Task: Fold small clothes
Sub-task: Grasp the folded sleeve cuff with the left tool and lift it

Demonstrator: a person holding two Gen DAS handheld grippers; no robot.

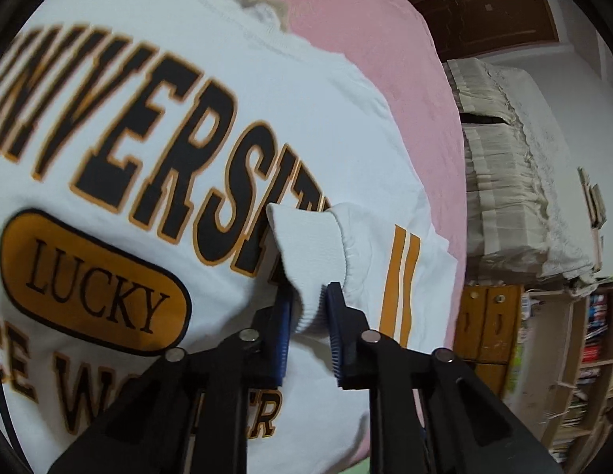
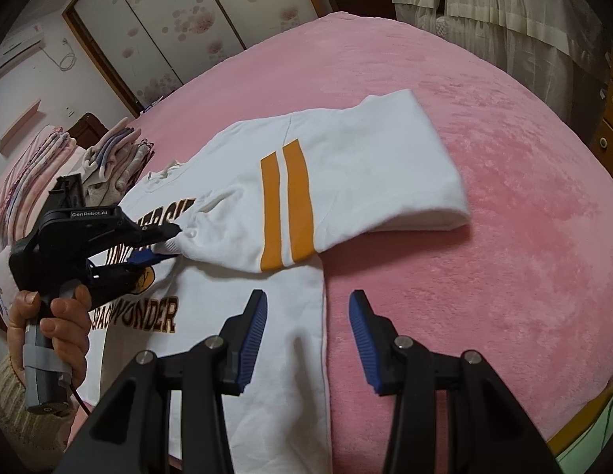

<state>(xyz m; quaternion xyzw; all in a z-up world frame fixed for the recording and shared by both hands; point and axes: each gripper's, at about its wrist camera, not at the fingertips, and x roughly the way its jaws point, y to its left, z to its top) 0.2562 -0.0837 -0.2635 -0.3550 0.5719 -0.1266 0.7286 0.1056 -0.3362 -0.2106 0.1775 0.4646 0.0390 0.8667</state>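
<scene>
The left gripper [image 1: 309,308] pinched the sweatshirt's cuff [image 1: 306,245], the sleeve [image 2: 306,181] folded across the chest just ahead. The right gripper [image 2: 306,339], jaws spread and empty, hovered over the sweatshirt's [image 2: 275,355] side edge. Laying the cuff flat before releasing would likely keep the fold tidy.

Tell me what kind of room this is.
Most likely a bedroom: the white sweatshirt lies on a bed under a pink blanket, with a sliding-door wardrobe behind it and folded bedding stacked beside.

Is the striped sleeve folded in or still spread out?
Folded in: the striped sleeve lies across the sweatshirt front, its cuff pinched in the left gripper.
</scene>
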